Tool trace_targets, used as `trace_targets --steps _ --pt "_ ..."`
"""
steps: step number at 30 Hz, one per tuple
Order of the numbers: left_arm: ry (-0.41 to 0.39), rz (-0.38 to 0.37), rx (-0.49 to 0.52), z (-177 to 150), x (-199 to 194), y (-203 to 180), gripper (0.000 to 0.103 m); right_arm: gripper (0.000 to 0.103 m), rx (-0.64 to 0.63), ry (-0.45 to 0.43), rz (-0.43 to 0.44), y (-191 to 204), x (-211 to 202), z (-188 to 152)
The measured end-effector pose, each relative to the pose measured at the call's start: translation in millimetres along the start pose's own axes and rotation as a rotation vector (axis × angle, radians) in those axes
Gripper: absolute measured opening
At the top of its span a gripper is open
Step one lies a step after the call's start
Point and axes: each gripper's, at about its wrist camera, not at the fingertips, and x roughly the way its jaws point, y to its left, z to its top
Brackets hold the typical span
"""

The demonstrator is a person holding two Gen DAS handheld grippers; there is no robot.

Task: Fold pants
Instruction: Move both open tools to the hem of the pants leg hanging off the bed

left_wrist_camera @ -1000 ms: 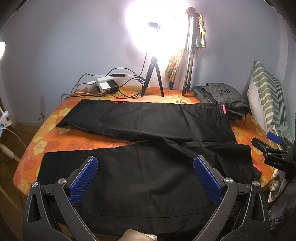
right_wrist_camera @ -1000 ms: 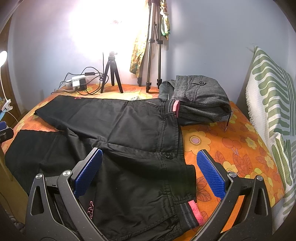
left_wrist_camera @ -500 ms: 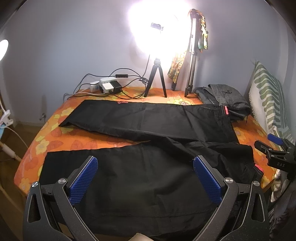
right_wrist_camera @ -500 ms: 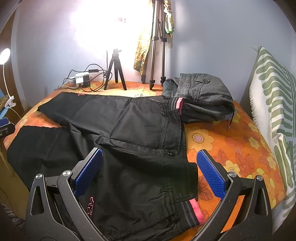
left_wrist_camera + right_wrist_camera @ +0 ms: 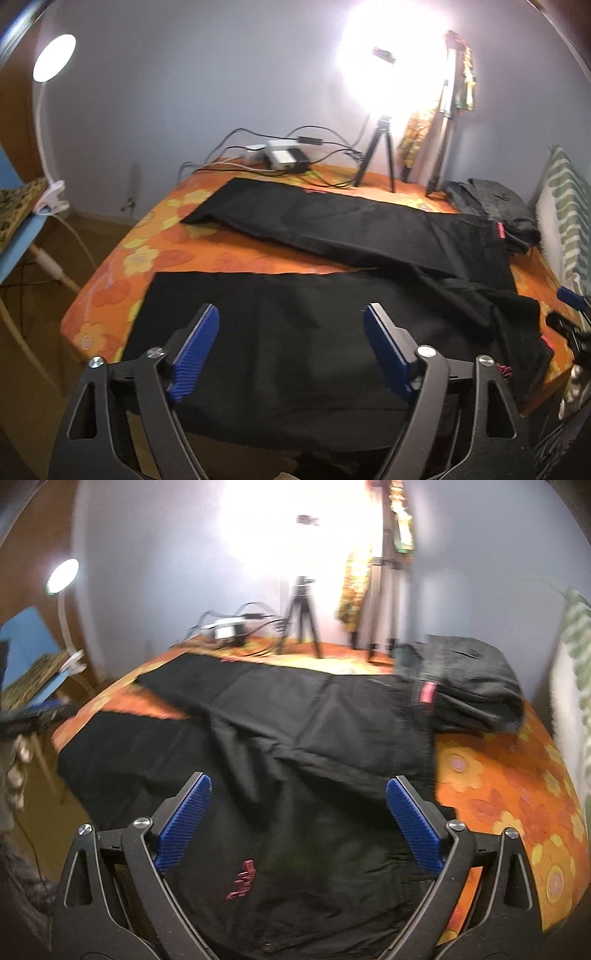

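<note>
The black pants (image 5: 332, 314) lie spread out flat on the bed (image 5: 155, 258), which has an orange sheet with big flowers; one leg lies along the near edge and the other leg lies farther back, with a strip of orange sheet showing between them; the two legs meet at the waist on the right side; a small pink logo (image 5: 242, 880) shows on the cloth near the front in the right wrist view; a pink tag (image 5: 426, 693) sits at the waistband at the far end.

The left gripper (image 5: 291, 347) hangs over the near leg with its blue jaws spread wide and nothing between them; the right gripper (image 5: 299, 816) hangs over the waist part, and its jaws are spread wide too, holding nothing.

A folded gray piece of clothing (image 5: 469, 686) rests on the bed touching the waistband; a green and white striped pillow (image 5: 569, 221) stands at the right edge; at the back of the bed are a small black tripod (image 5: 376, 155), a power strip (image 5: 284, 158) with tangled wires and a very bright lamp (image 5: 391, 59); a white clip lamp (image 5: 53, 62) glows on the left.
</note>
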Motion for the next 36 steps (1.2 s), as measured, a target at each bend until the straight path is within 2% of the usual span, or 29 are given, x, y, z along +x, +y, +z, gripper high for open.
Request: trace_targets --steps 4,8,11,15,21,25,28,34,36 --pt "0.022 0.021 -0.013 -2 -1 18 0.068 0.094 -0.077 0.037 0.119 30 8 -7" --pt "0.095 0.009 -0.074 -5 4 37 0.063 0.092 -0.140 0.094 0.250 58 15 -17" --pt "0.145 -0.004 -0.135 -8 8 53 0.062 0.092 -0.221 0.133 0.299 83 20 -26" --pt "0.169 0.045 -0.156 -12 5 74 0.061 0.089 -0.323 0.193 0.354 112 30 -41" --pt "0.212 0.090 -0.278 -27 10 116 0.061 0.088 -0.485 0.244 0.362 152 43 -69" --pt "0.263 0.100 -0.328 -43 19 134 0.061 0.087 -0.551 0.244 0.320 163 47 -75" --pt "0.277 0.104 -0.347 -51 20 143 0.061 0.083 -0.583 0.237 0.289 170 52 -75" --pt "0.282 0.090 -0.373 -55 19 153 0.062 0.065 -0.598 0.255 0.278 177 61 -74" --pt "0.287 0.087 -0.373 -55 20 153 0.062 0.054 -0.601 0.253 0.274 179 61 -74"
